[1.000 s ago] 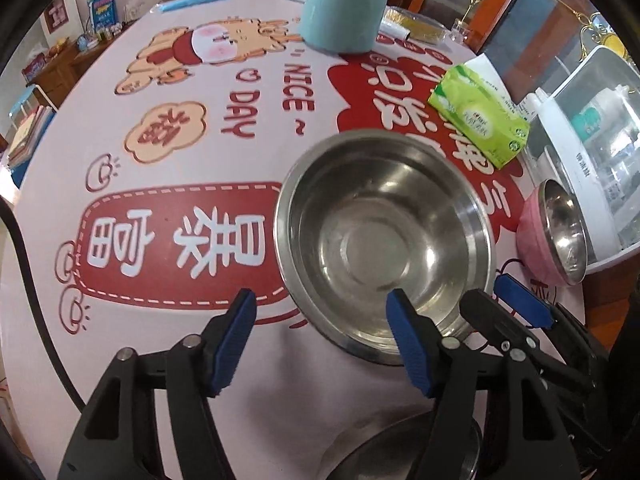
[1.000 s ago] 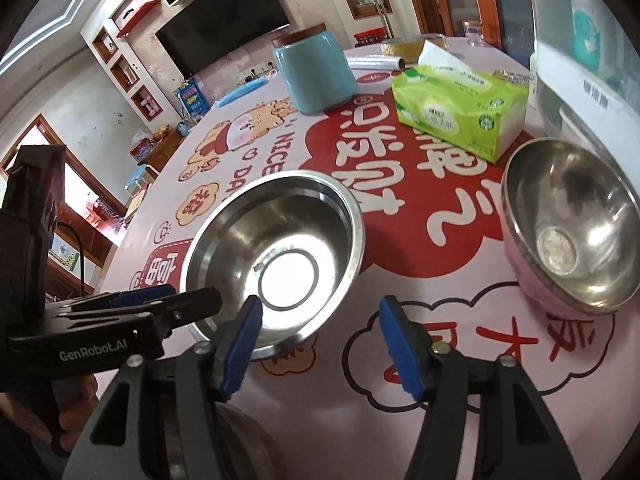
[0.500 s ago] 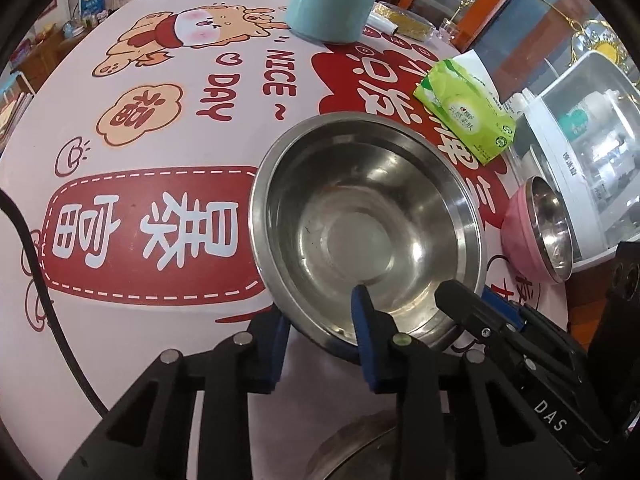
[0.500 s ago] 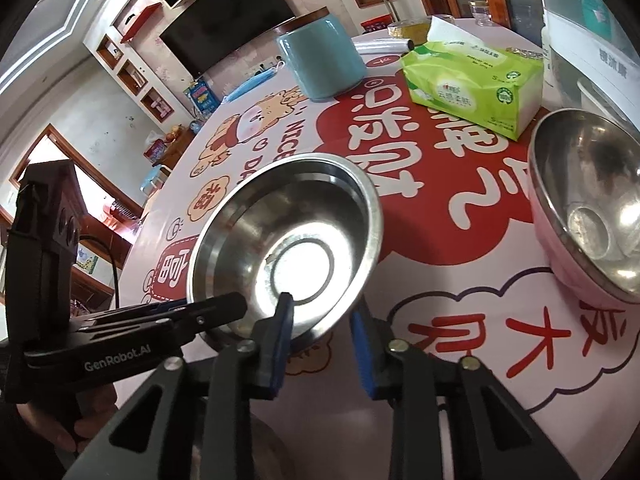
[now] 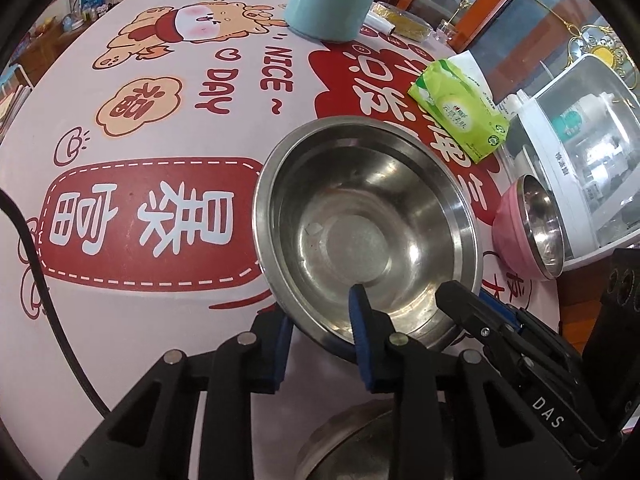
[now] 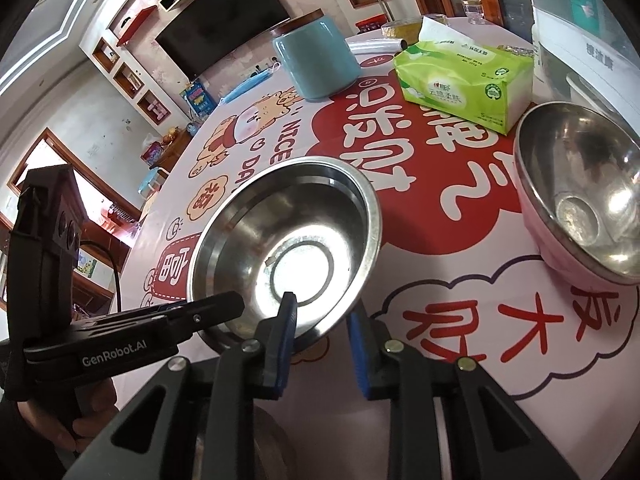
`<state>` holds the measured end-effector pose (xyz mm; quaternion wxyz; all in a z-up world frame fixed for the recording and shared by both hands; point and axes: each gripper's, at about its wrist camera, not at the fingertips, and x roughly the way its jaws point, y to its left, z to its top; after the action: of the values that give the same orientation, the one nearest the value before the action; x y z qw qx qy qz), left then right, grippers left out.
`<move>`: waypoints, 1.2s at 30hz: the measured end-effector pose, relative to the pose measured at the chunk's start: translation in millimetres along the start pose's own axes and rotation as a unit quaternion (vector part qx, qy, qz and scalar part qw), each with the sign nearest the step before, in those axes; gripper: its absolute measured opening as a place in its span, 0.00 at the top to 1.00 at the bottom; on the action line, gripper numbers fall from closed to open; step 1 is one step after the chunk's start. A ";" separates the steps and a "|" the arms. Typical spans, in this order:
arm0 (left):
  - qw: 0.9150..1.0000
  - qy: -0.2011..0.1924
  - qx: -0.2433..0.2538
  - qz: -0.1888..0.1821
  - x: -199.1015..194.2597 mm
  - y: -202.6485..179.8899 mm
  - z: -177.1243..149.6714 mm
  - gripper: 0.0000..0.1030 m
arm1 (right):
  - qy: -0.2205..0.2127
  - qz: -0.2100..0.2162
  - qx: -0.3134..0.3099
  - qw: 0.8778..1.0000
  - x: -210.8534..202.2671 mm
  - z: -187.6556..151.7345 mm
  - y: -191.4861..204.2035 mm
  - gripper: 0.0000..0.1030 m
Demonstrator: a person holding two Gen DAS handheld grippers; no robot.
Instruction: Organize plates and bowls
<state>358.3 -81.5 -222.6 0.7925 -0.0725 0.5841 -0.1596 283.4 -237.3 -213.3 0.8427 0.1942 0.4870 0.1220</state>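
Two grips pinch the near rim of the steel bowl [image 5: 366, 232] on the counter [image 5: 160, 152], my left gripper [image 5: 320, 322] and right gripper [image 6: 322, 322] both narrowed onto it, so next I should lift evenly toward the pink bowl [image 6: 580, 200].

Bright daylight, glare inside the steel bowl [image 6: 296, 264], fisheye-bent dark edges.

A home living room: a wall-mounted television [image 6: 224, 36] among display shelves [image 6: 132, 76], and a cartoon-printed dining surface [image 6: 460, 320] holding tissues [image 6: 464, 84].
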 end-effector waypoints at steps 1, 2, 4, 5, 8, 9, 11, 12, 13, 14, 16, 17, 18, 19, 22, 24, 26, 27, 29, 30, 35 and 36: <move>1.000 -0.002 0.000 -0.001 -1.6 -0.8 -1.2 0.75 | -0.001 -0.001 0.000 1.000 -1.3 -0.1 0.3 0.76; 1.000 -0.004 0.000 -0.003 -2.9 -1.0 -2.2 0.75 | -0.003 -0.002 0.000 1.000 -2.9 -0.4 0.6 0.76; 1.000 -0.006 -0.002 -0.006 -5.8 -1.9 -4.4 0.75 | -0.005 -0.003 0.001 1.000 -6.1 -0.6 0.8 0.76; 1.000 -0.007 -0.002 -0.008 -7.0 -2.1 -5.3 0.75 | -0.005 -0.004 0.002 1.000 -6.5 -0.1 0.7 0.76; 1.000 -0.012 -0.001 -0.012 -12.5 -3.9 -7.4 0.75 | -0.011 -0.005 0.002 1.000 -12.5 -0.3 1.8 0.76; 1.000 -0.014 0.000 -0.013 -14.7 -4.6 -8.0 0.75 | -0.014 -0.005 0.002 1.000 -15.4 -0.3 2.5 0.76; 1.000 -0.020 0.003 -0.016 -20.6 -6.8 -9.9 0.75 | -0.018 -0.006 0.001 1.000 -19.7 -0.3 3.8 0.76; 1.000 -0.024 0.004 -0.018 -24.1 -8.3 -11.0 0.75 | -0.021 -0.007 0.001 1.000 -22.5 -0.3 4.6 0.76; 0.999 -0.026 0.005 -0.019 -27.1 -9.5 -11.8 0.75 | -0.024 -0.007 0.001 1.000 -25.2 -0.5 5.7 0.76; 0.999 -0.028 0.006 -0.020 -29.7 -10.4 -12.3 0.75 | -0.026 -0.006 0.000 1.000 -27.8 -1.0 6.5 0.76; 0.999 -0.031 0.008 -0.021 -35.6 -13.1 -14.8 0.75 | -0.029 -0.007 -0.001 1.000 -33.2 -2.6 7.8 0.76; 0.999 -0.032 0.009 -0.022 -38.0 -13.9 -16.0 0.75 | -0.032 -0.007 -0.001 0.999 -36.4 -3.7 8.9 0.76; 0.999 -0.034 0.009 -0.023 -41.9 -15.2 -18.3 0.75 | -0.034 -0.007 -0.001 0.999 -39.3 -4.7 9.9 0.76; 0.999 -0.035 0.010 -0.023 -44.3 -15.7 -19.8 0.75 | -0.035 -0.007 -0.001 0.999 -41.8 -5.5 10.9 0.76; 0.999 -0.040 0.013 -0.025 -54.7 -18.7 -25.8 0.75 | -0.041 -0.006 -0.003 0.999 -52.9 -9.4 14.5 0.76; 0.999 -0.044 0.015 -0.025 -61.8 -20.7 -29.9 0.75 | -0.046 -0.006 -0.005 0.999 -59.9 -12.1 16.7 0.76; 0.998 -0.048 0.019 -0.027 -69.3 -23.5 -34.7 0.75 | -0.050 -0.006 -0.007 0.999 -66.0 -14.4 18.5 0.76; 0.998 -0.049 0.021 -0.028 -73.0 -24.9 -36.6 0.75 | -0.054 -0.006 -0.007 0.999 -70.5 -15.9 19.1 0.76; 0.998 -0.053 0.026 -0.029 -80.3 -27.6 -40.9 0.75 | -0.058 -0.004 -0.007 0.998 -77.4 -18.5 19.6 0.76; 0.998 -0.055 0.030 -0.029 -85.1 -29.9 -43.7 0.75 | -0.061 -0.003 -0.008 0.998 -82.2 -20.1 20.2 0.76; 0.996 -0.066 0.045 -0.032 -103.3 -42.0 -55.3 0.75 | -0.076 -0.003 -0.010 0.997 -103.5 -29.3 22.2 0.76; 0.996 -0.068 0.049 -0.033 -107.0 -44.4 -58.1 0.75 | -0.079 -0.003 -0.010 0.997 -107.8 -31.1 22.7 0.76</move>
<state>267.2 -82.9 -130.5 0.8274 -0.0637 0.5177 -0.2084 202.5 -253.0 -133.8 0.8809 0.1935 0.4181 0.1081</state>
